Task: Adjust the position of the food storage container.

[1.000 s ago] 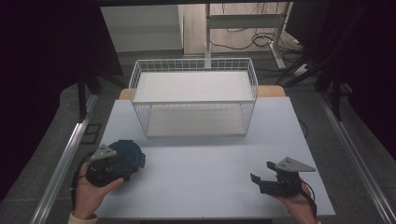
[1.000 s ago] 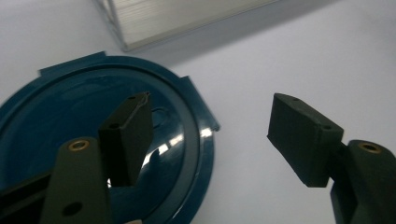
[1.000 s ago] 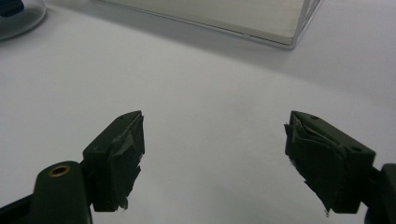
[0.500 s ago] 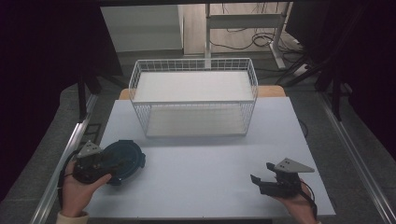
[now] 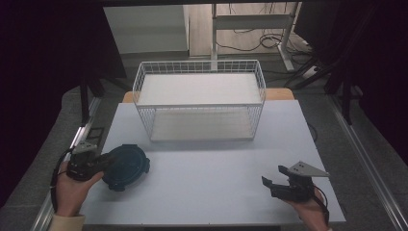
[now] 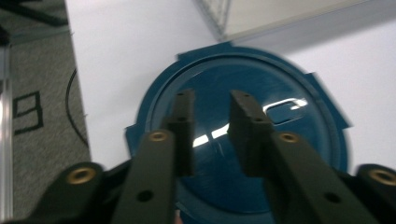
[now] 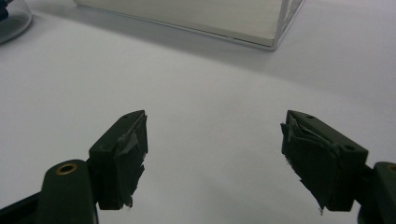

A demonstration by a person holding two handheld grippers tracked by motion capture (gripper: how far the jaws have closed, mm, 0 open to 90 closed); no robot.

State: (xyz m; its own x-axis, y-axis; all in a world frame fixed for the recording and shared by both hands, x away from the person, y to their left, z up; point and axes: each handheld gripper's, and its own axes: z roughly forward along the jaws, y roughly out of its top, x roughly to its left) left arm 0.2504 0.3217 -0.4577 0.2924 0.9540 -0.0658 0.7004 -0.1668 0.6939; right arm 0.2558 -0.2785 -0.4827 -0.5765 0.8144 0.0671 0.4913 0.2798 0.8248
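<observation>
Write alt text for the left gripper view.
The left gripper hangs over a round dark blue lid lying on the white table, jaws a narrow gap apart and just closing, nothing visibly between them. A wire basket corner sits behind.

Glossy blue plastic lid (image 6: 261, 93); white wire basket (image 5: 199, 98); matt table (image 5: 216, 187).

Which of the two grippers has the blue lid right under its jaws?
The left gripper, at the table's left edge: its narrowed jaws hang over the blue lid. The right gripper stands open over bare table.
</observation>
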